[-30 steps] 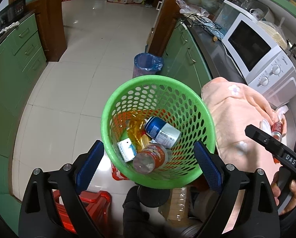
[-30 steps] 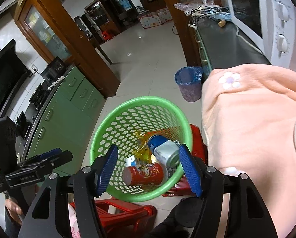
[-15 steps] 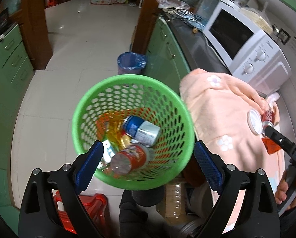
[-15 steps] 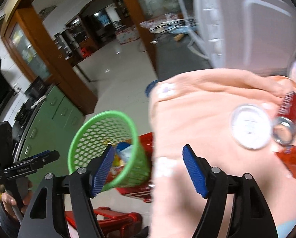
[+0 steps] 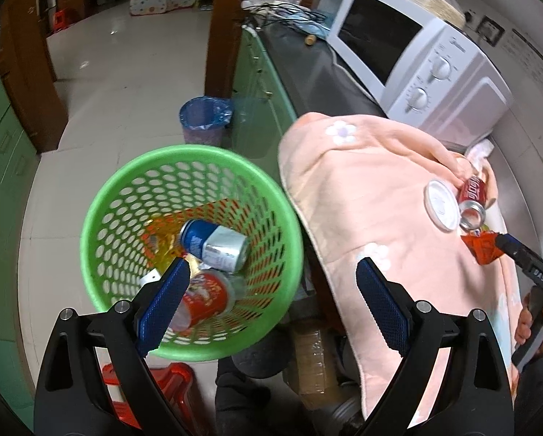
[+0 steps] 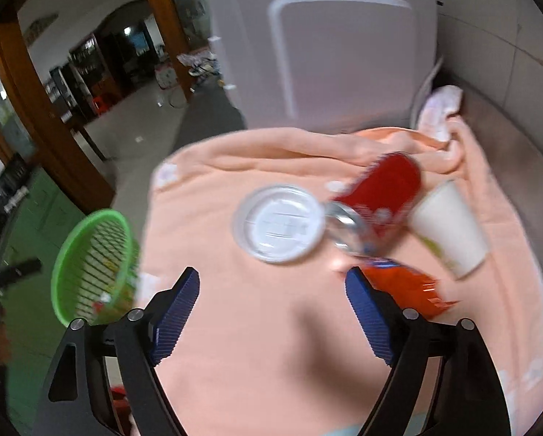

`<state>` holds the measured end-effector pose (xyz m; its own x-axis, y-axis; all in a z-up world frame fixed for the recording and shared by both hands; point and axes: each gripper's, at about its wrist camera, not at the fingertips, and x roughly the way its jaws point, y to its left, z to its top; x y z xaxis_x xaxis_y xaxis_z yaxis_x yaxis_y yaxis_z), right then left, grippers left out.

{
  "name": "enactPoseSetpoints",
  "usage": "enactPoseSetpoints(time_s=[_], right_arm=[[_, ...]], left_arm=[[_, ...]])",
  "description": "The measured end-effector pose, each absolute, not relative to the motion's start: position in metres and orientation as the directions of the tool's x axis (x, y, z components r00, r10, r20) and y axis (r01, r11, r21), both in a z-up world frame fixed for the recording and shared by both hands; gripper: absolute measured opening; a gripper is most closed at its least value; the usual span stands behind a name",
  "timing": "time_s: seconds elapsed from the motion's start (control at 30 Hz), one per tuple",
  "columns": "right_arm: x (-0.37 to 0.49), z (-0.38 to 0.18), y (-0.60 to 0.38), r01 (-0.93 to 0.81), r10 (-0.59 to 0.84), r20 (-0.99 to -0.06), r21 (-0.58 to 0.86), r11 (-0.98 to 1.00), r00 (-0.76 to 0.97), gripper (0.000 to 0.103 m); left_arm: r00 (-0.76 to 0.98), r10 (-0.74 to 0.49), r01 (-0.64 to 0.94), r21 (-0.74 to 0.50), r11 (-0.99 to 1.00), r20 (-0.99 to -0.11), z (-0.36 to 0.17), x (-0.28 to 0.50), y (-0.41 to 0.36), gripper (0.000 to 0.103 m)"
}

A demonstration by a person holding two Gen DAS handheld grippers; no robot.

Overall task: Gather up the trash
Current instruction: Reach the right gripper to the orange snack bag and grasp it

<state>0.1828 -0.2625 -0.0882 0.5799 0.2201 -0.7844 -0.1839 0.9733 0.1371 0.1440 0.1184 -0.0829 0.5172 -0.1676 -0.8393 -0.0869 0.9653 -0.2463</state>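
**Peach cloth, green basket: trash split between the two**

Blue ribbed pads frame both views. The right gripper (image 6: 271, 312) hangs over the peach blanket (image 6: 264, 345) with its jaws opening and only bare cloth between them. Just beyond its right pad lies an orange wrapper (image 6: 406, 290), crumpled on the cloth. Past that sit a round white lid (image 6: 280, 223), a red soda can (image 6: 377, 196) on its side with its open mouth towards the lid, and a white paper cup (image 6: 449, 229) tipped over beside the can. All of these are blurred. The can touches or nearly touches the lid; which one cannot be told.

The left gripper (image 5: 271, 305) has its jaws spread wide with nothing between the pads. It looks down over the green basket (image 5: 100, 218), which stands off the blanket's edge above a red stool (image 5: 177, 381). Inside the basket lie a blue and silver can (image 5: 215, 243), a red-labelled container (image 5: 206, 298) and some yellow wrapping (image 5: 162, 236). A hand (image 5: 533, 323) at the right edge grips the other tool's handle.

Farther back, a white microwave (image 5: 417, 58) sits on the dark counter (image 5: 308, 69) behind the blanket, and a small bin with a blue liner (image 5: 204, 120) stands on the tiled floor (image 5: 126, 72).
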Motion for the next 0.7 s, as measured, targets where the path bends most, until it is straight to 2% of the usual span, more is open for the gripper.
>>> enactPoseSetpoints(time_s=[0.13,0.7], right_arm=[[0.189,-0.097,-0.283,-0.193,0.156,-0.811,0.053,0.980,0.564,0.084],[0.212,-0.135,-0.301,-0.280,0.086,-0.851,-0.074,0.957,0.518,0.087]], left_arm=[[0.511,-0.187,-0.049,-0.245,0.968,-0.839,-0.081,0.154,0.098,0.092],[0.471,-0.250,0.129,-0.214,0.968,-0.846,-0.070,0.203,0.008,0.092]])
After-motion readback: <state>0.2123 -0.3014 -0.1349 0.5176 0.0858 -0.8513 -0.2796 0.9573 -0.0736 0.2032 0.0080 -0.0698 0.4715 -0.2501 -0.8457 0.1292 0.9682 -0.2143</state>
